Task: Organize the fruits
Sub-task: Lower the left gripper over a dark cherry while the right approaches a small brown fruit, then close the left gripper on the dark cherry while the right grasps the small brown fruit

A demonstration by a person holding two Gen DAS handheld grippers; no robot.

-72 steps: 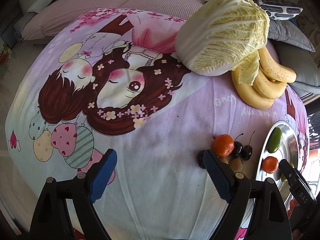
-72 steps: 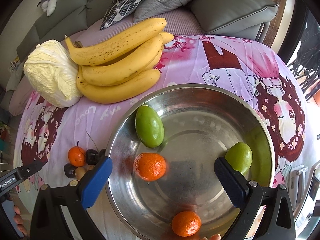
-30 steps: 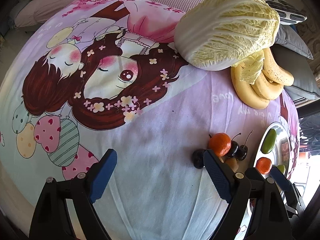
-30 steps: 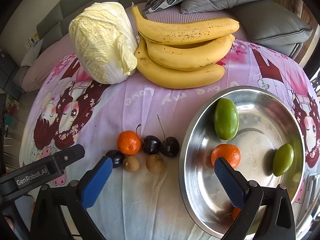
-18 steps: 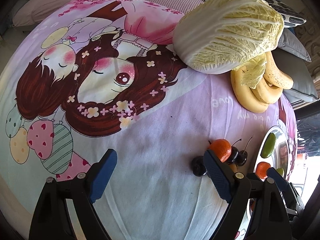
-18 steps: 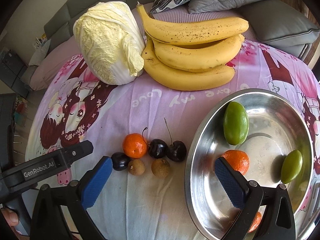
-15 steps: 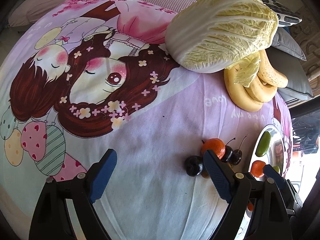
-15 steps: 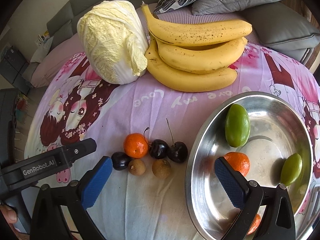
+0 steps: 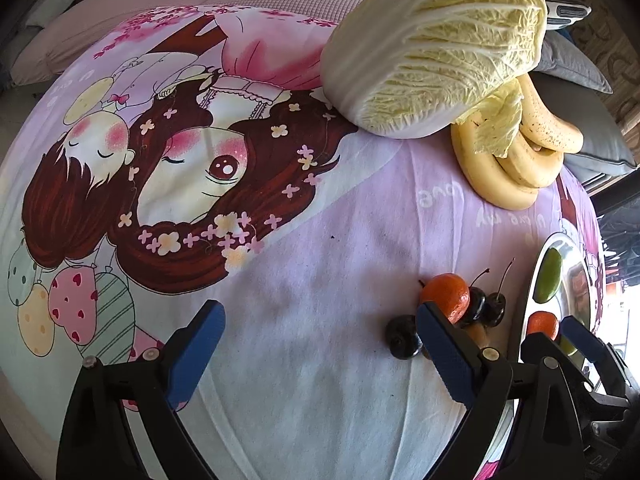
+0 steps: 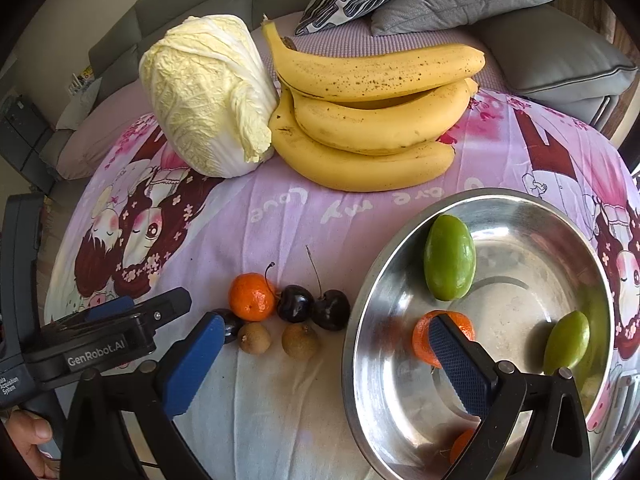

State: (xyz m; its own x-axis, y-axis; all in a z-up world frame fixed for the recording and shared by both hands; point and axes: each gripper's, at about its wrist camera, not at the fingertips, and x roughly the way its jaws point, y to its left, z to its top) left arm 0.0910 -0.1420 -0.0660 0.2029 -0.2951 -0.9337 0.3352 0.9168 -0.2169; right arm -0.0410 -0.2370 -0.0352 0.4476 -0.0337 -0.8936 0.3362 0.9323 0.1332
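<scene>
On the printed cloth lie a tangerine (image 10: 252, 297), two stemmed cherries (image 10: 295, 303), a dark berry (image 10: 231, 326) and two brown longans (image 10: 254, 338). A steel bowl (image 10: 500, 193) to their right holds two green fruits (image 10: 449, 257) and two tangerines (image 10: 424, 340). My right gripper (image 10: 324, 364) hangs open just in front of the longans, its right finger over the bowl. My left gripper (image 9: 320, 352) is open with its jaws opening and only cloth between them. Its right finger sits beside the dark berry (image 9: 403, 337) and the tangerine (image 9: 446, 296).
A napa cabbage (image 10: 208, 100) and a bunch of bananas (image 10: 372, 120) lie at the back of the cloth. Grey cushions (image 10: 552, 52) and a sofa stand behind them. A hand (image 10: 28, 440) holds the left gripper's handle at the lower left.
The right gripper has moved left from over the bowl to the loose fruit. The left gripper has edged nearer the fruit cluster, and its jaws stand slightly wider.
</scene>
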